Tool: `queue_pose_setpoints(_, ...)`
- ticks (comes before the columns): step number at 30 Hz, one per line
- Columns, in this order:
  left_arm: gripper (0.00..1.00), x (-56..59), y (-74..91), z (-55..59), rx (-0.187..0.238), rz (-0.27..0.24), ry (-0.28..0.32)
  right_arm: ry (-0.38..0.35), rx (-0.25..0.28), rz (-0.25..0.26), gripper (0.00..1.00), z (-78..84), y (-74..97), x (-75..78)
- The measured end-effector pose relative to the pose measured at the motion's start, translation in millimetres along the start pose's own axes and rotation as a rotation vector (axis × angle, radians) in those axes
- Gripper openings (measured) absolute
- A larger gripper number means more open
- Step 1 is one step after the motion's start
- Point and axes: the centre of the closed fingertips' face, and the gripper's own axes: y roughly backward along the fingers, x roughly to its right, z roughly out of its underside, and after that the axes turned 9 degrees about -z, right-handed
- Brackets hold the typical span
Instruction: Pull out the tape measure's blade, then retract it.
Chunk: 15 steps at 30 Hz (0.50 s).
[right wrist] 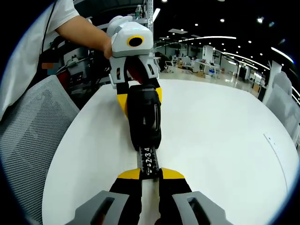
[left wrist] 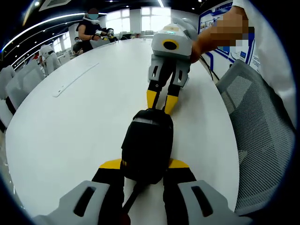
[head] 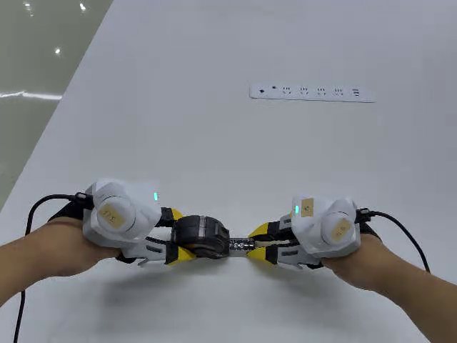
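Left gripper point(head: 178, 234) closed around the black tape measure point(head: 202, 236) over the white tabletop point(head: 214, 128); right gripper point(head: 258, 243), close beside it, clamped on the short exposed blade point(head: 241, 245).

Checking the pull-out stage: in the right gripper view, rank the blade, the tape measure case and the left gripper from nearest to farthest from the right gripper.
1. blade, pinched between the right gripper jaws.
2. tape measure case, straight ahead at the blade's far end.
3. left gripper, beyond, clamped on the case's far end.
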Motion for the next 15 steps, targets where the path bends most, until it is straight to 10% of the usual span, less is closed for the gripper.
queue_pose_setpoints(15,0.26,0.0,-0.6,0.1,-0.001,0.003,-0.004,-0.018,-0.02,0.032,0.09,16.6,20.7,-0.4)
